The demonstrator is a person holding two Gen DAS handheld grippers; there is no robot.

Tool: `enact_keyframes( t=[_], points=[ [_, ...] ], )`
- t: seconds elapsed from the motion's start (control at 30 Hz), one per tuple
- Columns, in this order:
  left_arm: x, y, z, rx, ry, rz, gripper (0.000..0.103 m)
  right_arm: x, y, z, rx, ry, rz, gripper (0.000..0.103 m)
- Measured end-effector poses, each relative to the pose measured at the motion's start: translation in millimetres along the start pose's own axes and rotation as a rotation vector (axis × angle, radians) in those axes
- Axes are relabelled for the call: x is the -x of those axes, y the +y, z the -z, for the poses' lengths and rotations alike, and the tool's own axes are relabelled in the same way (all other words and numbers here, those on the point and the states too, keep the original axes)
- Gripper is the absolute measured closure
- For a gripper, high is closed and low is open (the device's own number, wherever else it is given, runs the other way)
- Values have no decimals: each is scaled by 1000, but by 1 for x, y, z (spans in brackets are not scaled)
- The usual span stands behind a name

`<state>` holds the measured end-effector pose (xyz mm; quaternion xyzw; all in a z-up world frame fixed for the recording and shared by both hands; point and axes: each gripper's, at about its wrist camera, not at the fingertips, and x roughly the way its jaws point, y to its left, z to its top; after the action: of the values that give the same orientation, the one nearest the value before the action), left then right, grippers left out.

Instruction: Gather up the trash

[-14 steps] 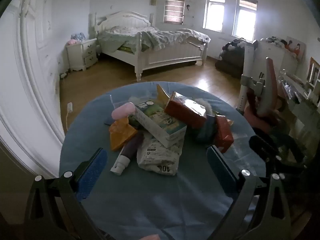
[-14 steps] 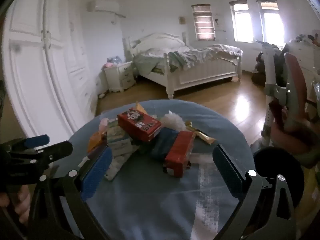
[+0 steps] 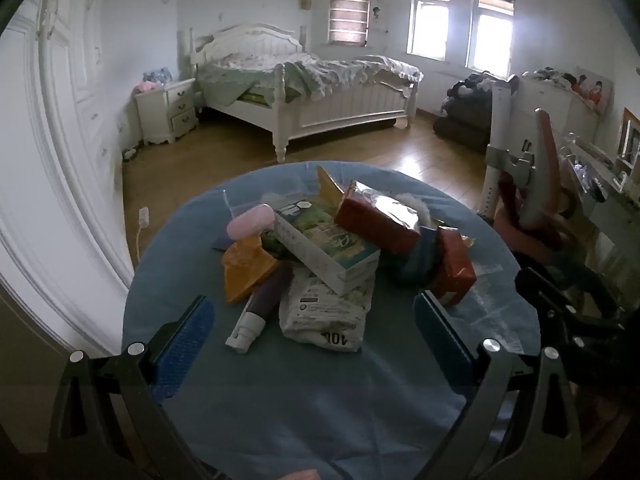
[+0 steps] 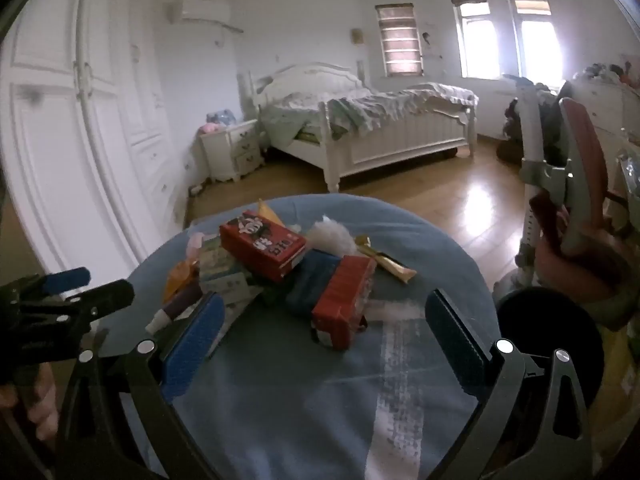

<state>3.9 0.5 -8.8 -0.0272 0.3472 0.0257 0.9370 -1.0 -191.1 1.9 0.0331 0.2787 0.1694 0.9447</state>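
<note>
A pile of trash lies on a round blue-covered table (image 3: 320,400): a white-green box (image 3: 328,248), a red foil pack (image 3: 376,220), a small red carton (image 3: 456,272), an orange wrapper (image 3: 244,268), a purple tube (image 3: 260,304), a crumpled white bag (image 3: 324,308) and a pink item (image 3: 250,222). My left gripper (image 3: 316,336) is open and empty just short of the white bag. My right gripper (image 4: 324,340) is open and empty, with the small red carton (image 4: 344,300) between its fingers' line. The big red box (image 4: 262,244) tops the pile.
A gold wrapper (image 4: 384,260) and white fluff (image 4: 332,236) lie behind the pile. A black bin (image 4: 548,344) stands right of the table. A red chair (image 4: 580,184), a bed (image 3: 312,84), a nightstand (image 3: 168,108) and a wardrobe (image 4: 80,140) surround it. The left gripper shows at the right view's left edge (image 4: 60,308).
Both grippers have edged slightly toward the pile; the trash has not moved.
</note>
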Motion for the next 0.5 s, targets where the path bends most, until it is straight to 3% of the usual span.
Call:
enact_keyframes(
  t=[0.5],
  points=[
    [-3,2,-5,-7,22,2,5,-3,-9,5,11,9,14,4]
  ],
)
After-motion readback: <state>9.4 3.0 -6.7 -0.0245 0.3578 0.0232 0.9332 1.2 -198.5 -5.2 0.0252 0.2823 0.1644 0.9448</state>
